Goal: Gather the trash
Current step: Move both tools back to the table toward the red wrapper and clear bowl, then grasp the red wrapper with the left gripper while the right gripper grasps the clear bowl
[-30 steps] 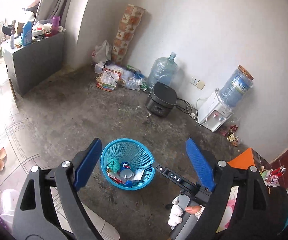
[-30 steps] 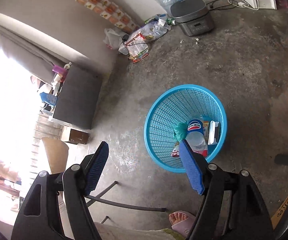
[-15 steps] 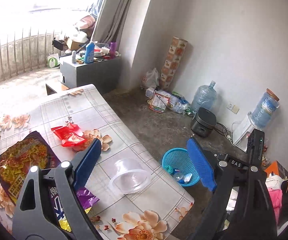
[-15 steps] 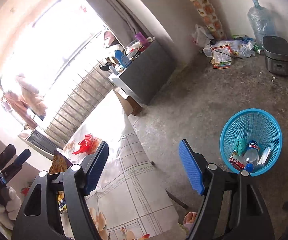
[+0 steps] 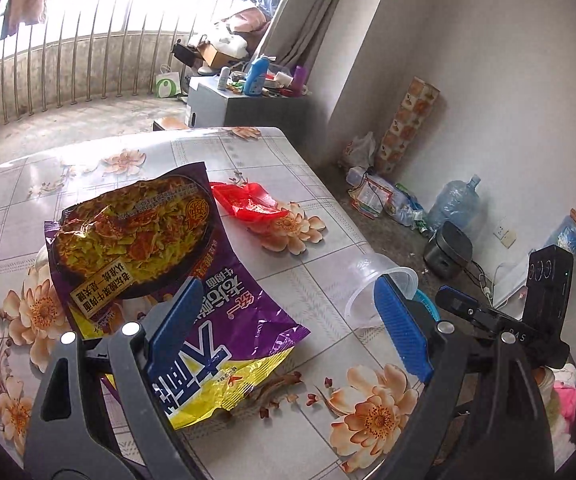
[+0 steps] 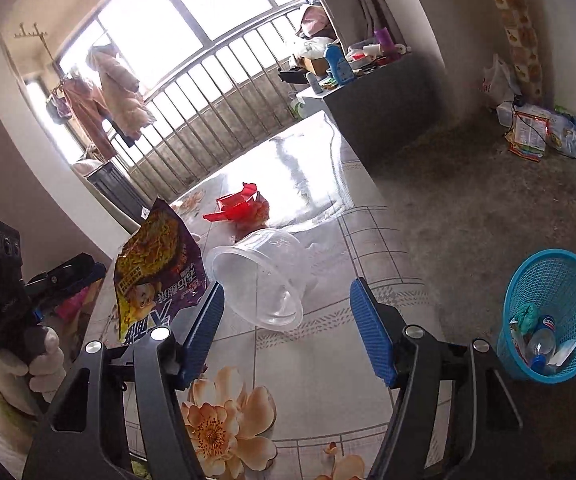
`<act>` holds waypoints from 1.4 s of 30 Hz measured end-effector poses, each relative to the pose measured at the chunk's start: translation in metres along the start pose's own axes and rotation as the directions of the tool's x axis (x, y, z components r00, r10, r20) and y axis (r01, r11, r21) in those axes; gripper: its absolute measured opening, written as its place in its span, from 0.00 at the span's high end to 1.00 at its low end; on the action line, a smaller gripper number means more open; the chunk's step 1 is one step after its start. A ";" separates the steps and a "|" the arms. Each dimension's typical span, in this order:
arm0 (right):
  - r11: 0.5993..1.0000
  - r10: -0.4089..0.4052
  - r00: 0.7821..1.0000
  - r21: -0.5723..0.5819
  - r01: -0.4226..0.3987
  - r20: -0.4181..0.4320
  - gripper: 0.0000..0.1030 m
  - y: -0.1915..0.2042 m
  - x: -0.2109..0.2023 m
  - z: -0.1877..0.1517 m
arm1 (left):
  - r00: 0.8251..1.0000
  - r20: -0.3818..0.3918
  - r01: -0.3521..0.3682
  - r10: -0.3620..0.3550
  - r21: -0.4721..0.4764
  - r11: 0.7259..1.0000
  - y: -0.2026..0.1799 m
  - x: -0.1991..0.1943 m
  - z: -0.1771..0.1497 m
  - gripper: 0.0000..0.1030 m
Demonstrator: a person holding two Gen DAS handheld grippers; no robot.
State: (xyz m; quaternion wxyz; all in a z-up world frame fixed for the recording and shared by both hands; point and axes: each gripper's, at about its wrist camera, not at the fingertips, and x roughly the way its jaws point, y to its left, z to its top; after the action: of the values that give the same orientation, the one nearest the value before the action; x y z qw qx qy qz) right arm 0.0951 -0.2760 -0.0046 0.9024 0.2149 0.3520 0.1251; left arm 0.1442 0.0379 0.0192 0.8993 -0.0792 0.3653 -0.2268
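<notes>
A purple and yellow noodle packet (image 5: 147, 256) lies on the flowered table (image 5: 320, 200); it also shows in the right wrist view (image 6: 155, 272). A red wrapper (image 5: 247, 200) lies behind it, also in the right wrist view (image 6: 239, 206). A clear plastic cup (image 6: 259, 276) lies on its side near the table's edge, also in the left wrist view (image 5: 376, 284). My left gripper (image 5: 288, 332) is open above the packet's near end. My right gripper (image 6: 288, 332) is open just short of the cup. The blue basket (image 6: 552, 312) on the floor holds trash.
A grey cabinet (image 5: 247, 108) with bottles stands beyond the table. A rice cooker (image 5: 448, 248), water jugs (image 5: 454, 204) and bags (image 5: 380, 196) line the far wall. A railing (image 5: 87, 64) closes the balcony side.
Both grippers have swung up from the basket on the floor to the table. The packet, wrapper and cup now sit close in front of them. Both stay open and empty.
</notes>
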 end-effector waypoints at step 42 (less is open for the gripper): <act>0.996 0.015 1.000 0.093 -0.013 -0.025 0.94 -0.038 0.041 0.019 | 0.874 -0.358 -0.109 0.329 0.515 0.850 -0.030 0.209 0.067 0.84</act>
State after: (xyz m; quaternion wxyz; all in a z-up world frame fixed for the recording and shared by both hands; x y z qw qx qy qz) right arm 0.1407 -0.2994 -0.0337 0.8860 0.2574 0.3674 0.1175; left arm 0.3117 -0.0876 -0.0528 0.8065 0.2414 0.4950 -0.2150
